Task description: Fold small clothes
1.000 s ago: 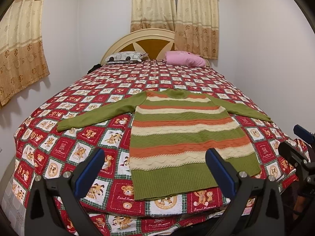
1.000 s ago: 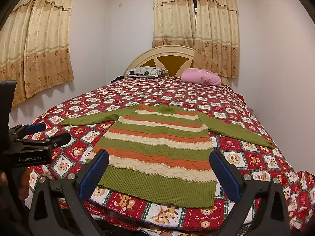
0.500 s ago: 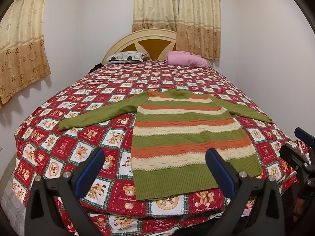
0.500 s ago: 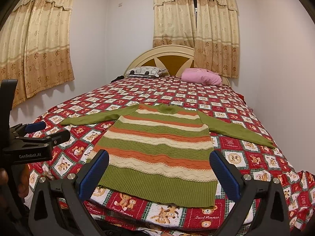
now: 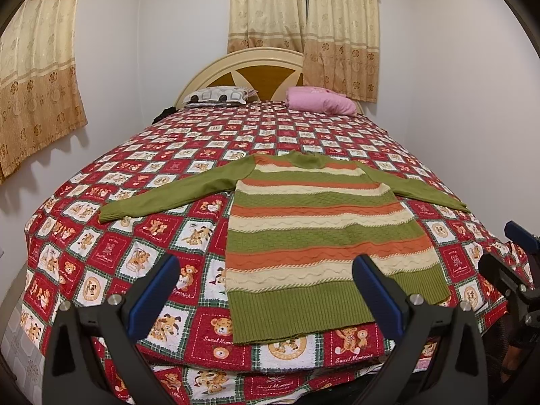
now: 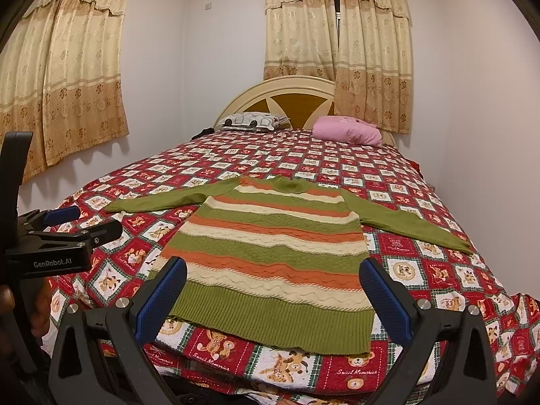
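A small knit sweater point(image 5: 317, 233) point(image 6: 273, 253) with green, orange and cream stripes lies flat on the bed, hem toward me, both green sleeves spread out to the sides. My left gripper point(image 5: 266, 290) hangs open in front of the hem's left part, holding nothing. In the right wrist view my right gripper point(image 6: 273, 293) is open too, its blue pads either side of the hem, above the bed's near edge. The left gripper also shows at the left edge of that view point(image 6: 81, 222).
The bed carries a red patchwork quilt point(image 5: 141, 236) point(image 6: 438, 270) with teddy-bear squares. A patterned pillow point(image 5: 219, 96) and a pink pillow point(image 5: 320, 101) sit by the headboard point(image 6: 293, 96). Walls close in on both sides, with curtains point(image 6: 67, 67) on the left and behind.
Both views have shifted only slightly; the left view has tilted a little so the sweater sits lower in frame. The sweater has not moved and both grippers stay open.
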Motion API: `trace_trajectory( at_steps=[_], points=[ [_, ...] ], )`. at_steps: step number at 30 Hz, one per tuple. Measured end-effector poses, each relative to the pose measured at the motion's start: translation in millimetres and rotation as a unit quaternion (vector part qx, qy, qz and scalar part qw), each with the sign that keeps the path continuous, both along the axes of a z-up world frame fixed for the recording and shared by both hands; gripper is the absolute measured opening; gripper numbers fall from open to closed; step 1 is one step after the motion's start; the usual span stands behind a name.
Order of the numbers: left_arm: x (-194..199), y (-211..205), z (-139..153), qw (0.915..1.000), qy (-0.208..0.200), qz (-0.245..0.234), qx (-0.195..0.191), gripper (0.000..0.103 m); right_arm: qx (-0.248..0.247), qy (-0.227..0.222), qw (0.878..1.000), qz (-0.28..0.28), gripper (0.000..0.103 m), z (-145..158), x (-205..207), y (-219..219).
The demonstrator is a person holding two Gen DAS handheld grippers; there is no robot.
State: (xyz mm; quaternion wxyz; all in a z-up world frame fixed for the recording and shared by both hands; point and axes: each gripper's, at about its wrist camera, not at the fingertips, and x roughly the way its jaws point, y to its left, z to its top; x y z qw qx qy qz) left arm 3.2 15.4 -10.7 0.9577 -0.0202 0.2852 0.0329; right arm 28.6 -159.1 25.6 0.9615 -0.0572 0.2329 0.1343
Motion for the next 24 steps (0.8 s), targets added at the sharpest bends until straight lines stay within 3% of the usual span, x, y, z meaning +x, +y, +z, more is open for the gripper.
trace_trajectory(
  at_steps=[24],
  points=[
    [0,5,-13,0.9999,0.008,0.001,-0.006,0.103,-0.004,0.007,1.0,0.002,0.102,-5,2,-1]
  ],
)
